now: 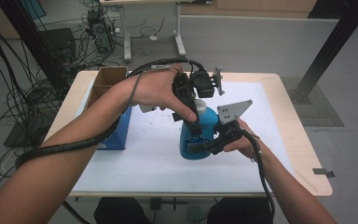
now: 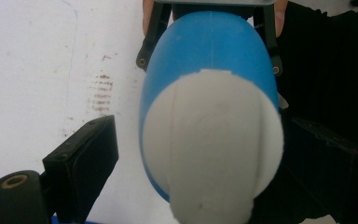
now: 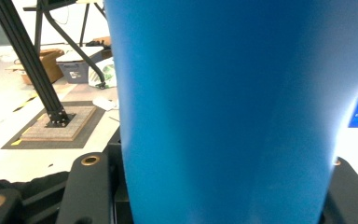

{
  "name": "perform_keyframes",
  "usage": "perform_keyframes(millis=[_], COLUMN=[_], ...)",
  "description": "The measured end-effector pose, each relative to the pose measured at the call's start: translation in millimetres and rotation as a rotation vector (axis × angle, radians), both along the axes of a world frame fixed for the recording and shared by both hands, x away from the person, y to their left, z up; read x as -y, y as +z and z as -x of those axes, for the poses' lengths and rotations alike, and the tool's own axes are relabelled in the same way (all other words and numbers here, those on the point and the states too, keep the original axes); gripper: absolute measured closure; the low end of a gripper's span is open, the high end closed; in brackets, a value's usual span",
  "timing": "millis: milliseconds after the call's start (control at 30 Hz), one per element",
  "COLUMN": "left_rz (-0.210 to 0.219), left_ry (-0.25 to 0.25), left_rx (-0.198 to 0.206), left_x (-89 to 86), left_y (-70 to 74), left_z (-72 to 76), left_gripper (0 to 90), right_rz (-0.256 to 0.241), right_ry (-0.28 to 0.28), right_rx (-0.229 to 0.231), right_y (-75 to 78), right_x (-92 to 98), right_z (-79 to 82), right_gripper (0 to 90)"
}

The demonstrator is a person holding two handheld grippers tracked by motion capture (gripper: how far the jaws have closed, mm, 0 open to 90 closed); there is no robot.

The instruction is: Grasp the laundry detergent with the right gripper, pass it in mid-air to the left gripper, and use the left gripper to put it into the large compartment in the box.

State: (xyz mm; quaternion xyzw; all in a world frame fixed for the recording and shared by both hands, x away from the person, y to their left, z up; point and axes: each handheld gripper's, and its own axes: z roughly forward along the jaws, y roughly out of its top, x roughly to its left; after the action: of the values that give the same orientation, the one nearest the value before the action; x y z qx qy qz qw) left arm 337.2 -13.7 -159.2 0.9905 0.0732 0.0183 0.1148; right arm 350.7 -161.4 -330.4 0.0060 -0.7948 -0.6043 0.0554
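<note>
Light wooden bench with a white sheet over most of its top. A blue plastic bottle with a white rounded cap stands near the bench's middle, on the sheet.

Right gripper comes in low from the right, its jaws on either side of the bottle's lower body, clamped on it. In the right gripper view the blue wall runs between the two black jaws, touching both.

Left gripper reaches down from above at the bottle's top. In the left gripper view the white cap sits between the jaws: the left-hand finger stands clear of it with white sheet showing in the gap, the right-hand finger lies close against it. Fingers released, not gripping the cap.

Left of the bottle, a blue box on the sheet; a brown cardboard box, open-topped, at the far left corner.
</note>
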Motion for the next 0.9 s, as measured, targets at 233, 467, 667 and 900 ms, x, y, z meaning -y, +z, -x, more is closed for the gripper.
perform_keyframes(millis=[233,467,667,900], left_rz=[-0.001,-0.003,-0.009,-0.011], left_ry=[-0.003,-0.011,-0.018,-0.029], left_rx=[0.0,-0.002,0.006,0.015], left_x=[-1.3,-1.4,-1.7,-0.1], left_y=[-0.1,-2.0,-2.7,-4.3], left_z=[-0.9,-0.4,0.0,0.4], left_gripper=[11.0,11.0,11.0,12.9], right_rz=[0.009,0.014,0.016,0.018], right_ry=[0.005,0.005,0.008,0.009], right_rx=[0.0,0.001,0.004,0.008], right_y=[-1.0,-1.8,-1.4,-0.9], right_x=[-1.4,-3.5,-4.7,-5.5], right_z=[-1.0,-1.0,-0.5,-0.9], right_gripper=[42.1,42.0,42.0,42.1])
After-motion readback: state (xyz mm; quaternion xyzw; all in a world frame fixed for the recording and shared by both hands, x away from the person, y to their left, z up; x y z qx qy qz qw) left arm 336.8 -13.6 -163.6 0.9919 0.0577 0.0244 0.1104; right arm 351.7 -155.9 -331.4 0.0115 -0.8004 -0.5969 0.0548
